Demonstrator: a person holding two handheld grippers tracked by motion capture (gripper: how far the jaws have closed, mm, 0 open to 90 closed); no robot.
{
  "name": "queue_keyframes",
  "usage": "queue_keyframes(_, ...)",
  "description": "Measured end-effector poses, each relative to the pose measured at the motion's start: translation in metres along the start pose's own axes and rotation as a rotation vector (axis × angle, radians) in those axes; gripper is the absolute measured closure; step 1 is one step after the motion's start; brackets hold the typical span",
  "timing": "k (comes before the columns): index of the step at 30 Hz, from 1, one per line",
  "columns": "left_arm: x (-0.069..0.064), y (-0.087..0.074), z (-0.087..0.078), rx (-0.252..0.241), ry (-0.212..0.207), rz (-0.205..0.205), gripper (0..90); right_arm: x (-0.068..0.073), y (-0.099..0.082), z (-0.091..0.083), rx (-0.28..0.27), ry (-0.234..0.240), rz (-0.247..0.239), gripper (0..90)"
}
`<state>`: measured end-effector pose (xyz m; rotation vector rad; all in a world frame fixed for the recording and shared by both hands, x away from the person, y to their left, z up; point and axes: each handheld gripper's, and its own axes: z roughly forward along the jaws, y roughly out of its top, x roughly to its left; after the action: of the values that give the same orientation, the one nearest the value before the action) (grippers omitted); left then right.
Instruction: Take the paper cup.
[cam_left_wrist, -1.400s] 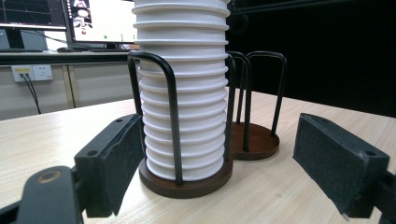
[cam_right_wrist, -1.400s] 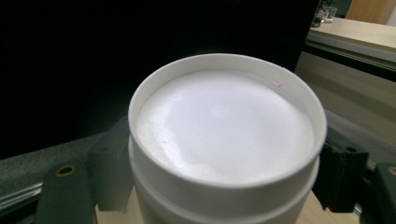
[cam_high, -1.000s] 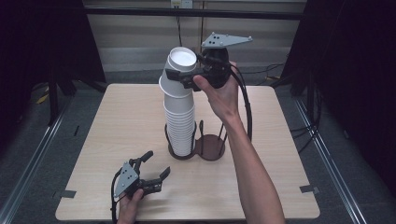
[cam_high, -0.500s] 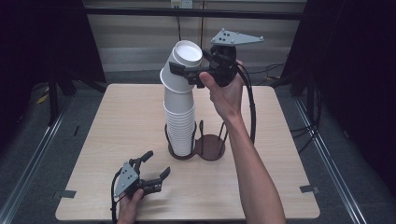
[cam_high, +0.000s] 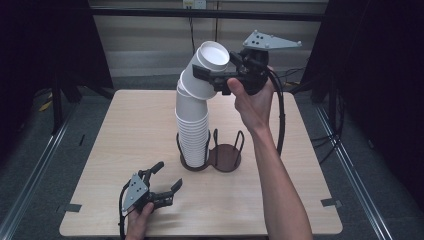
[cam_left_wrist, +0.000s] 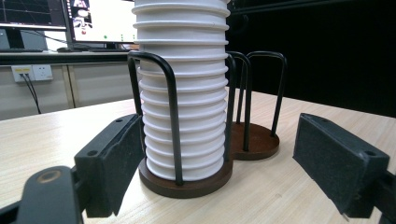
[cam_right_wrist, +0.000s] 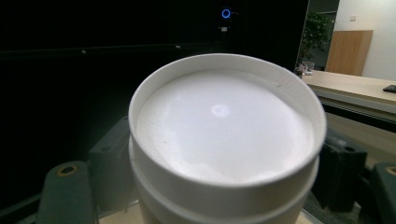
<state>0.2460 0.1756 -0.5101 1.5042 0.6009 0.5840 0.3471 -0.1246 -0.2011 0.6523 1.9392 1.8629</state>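
1. Paper cups made a tall white stack (cam_high: 192, 132) that stood in the left ring of a dark wire cup holder (cam_high: 210, 155) on the wooden table (cam_high: 125, 130). The top of the stack had bent more to the right than a moment before.
2. The right gripper (cam_high: 215, 77) was closed on the top cups (cam_high: 210, 62). It had pulled them up and to the right, so I think they were coming loose from the stack.
3. The right ring (cam_high: 226, 155) of the holder had nothing in it, so a cup could go there.
4. The stack leaned, so it could tip. The thin wire loops (cam_left_wrist: 173, 116) hugged only its low part.
5. The left gripper (cam_high: 160, 182) rested low on the table near the front, well apart from the holder. Its jaws stood open and held nothing.
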Motion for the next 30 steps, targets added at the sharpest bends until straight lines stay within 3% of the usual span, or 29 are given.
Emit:
queue_keyframes(5, 0.0, 0.0, 0.0, 0.0, -0.001, 0.0, 15.7, -0.002, -0.005, -0.015, 0.001, -0.018, 0.004, 22.0)
queue_keyframes(10, -0.002, 0.0, 0.001, 0.003, -0.03, -0.008, 15.5, -0.006, -0.01, -0.028, -0.006, -0.03, 0.021, 22.1)
queue_keyframes(14, -0.002, 0.0, 0.001, -0.001, -0.017, -0.017, 15.6, -0.007, -0.015, -0.037, 0.001, -0.039, 0.024, 22.0)
queue_keyframes(23, 0.001, 0.004, 0.003, 0.039, -0.068, -0.003, 15.8, -0.012, -0.032, -0.056, 0.028, -0.06, 0.035, 22.1)
queue_keyframes(26, 0.0, 0.012, 0.003, 0.023, -0.1, -0.025, 16.0, -0.012, -0.044, -0.064, 0.034, -0.064, 0.046, 22.1)
queue_keyframes(30, -0.003, 0.026, 0.006, 0.017, -0.134, -0.008, 16.3, -0.008, -0.056, -0.07, 0.04, -0.06, 0.06, 22.2)
